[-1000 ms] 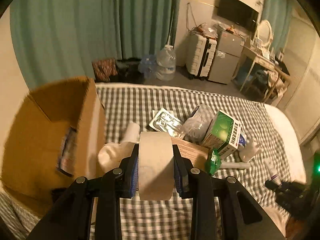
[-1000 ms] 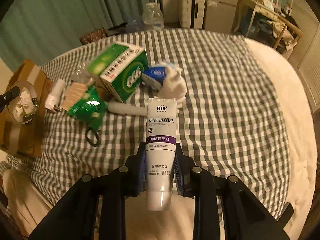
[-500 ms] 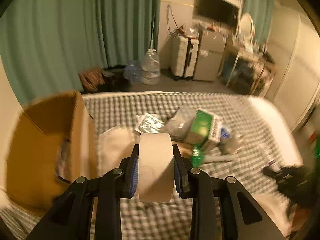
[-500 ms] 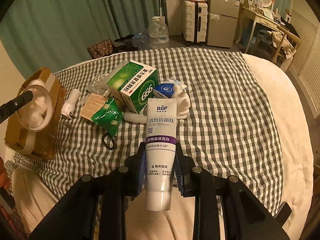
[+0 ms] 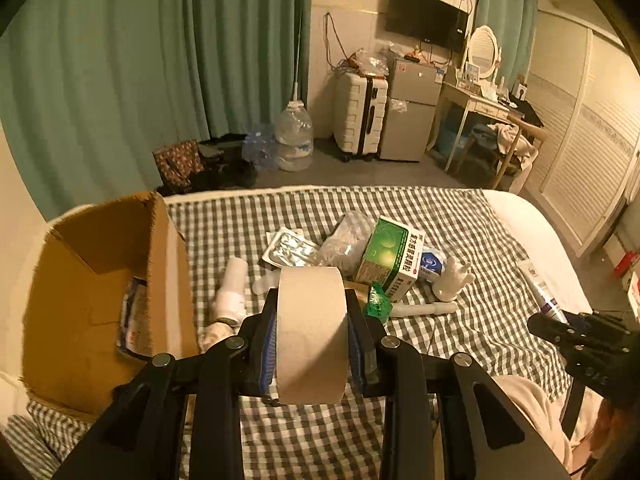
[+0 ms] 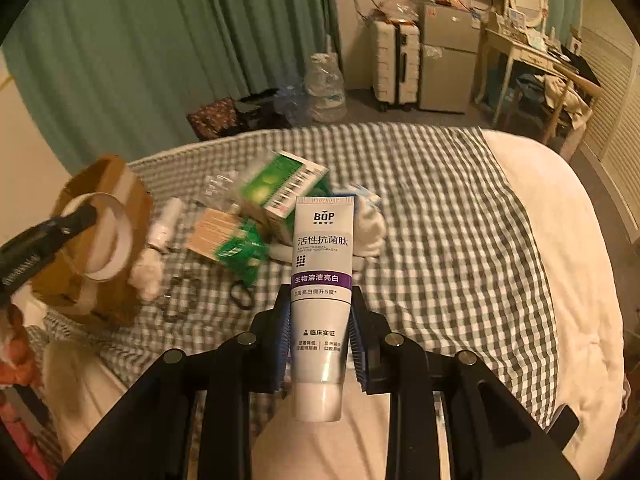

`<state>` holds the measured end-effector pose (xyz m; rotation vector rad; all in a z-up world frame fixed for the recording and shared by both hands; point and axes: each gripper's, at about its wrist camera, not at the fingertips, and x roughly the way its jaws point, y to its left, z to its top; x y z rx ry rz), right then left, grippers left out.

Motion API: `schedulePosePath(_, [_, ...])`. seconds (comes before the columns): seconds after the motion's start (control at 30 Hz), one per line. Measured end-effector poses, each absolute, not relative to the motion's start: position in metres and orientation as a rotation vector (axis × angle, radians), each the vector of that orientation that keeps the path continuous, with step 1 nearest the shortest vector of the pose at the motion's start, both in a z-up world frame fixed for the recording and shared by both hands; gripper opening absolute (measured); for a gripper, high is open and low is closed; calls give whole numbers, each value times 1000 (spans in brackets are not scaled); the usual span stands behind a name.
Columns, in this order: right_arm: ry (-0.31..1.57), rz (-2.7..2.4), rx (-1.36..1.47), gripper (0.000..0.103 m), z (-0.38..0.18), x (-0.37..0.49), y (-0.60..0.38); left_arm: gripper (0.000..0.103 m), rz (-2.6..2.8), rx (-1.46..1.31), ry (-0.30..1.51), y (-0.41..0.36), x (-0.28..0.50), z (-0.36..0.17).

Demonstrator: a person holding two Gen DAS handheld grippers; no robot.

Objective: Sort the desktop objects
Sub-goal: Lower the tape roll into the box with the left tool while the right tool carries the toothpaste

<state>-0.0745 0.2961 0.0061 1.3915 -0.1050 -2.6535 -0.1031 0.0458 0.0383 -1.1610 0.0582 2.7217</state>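
pinching a smooth papery tape roll (image 5: pixel 311 332), left tongs (image 5: pixel 311 354); right tongs (image 6: pixel 320 336) squeezing a glossy toothpaste tube (image 6: pixel 321 304)

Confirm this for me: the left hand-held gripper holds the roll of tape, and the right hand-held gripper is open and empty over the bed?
Not quite. The right hand-held gripper is shut on a toothpaste tube, as the right wrist view shows. The left hand-held gripper does hold the roll of tape.

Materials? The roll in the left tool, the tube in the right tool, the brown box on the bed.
Beige tape roll: matte paper-like, masking tape probably; no gloss. White toothpaste tube: smooth plastic laminate, printed, slight sheen, crimped flat end. Open brown box: plain cardboard, raw matte with ragged torn flap edge.
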Motion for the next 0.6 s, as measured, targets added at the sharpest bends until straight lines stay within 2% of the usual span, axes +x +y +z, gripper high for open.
schedulePosePath(0.27, [-43,-2561,1252,26,51,-57,236,30,2831,-1094,35,-3,-87,59])
schedulePosePath(0.43, [13,-2426,1196,26,64,-65,170,30,2882,-1112,-89,-66,-85,60])
schedulePosePath(0.6, [34,-2285,1164,26,70,-81,103,30,2960,-1159,-136,-130,-86,53])
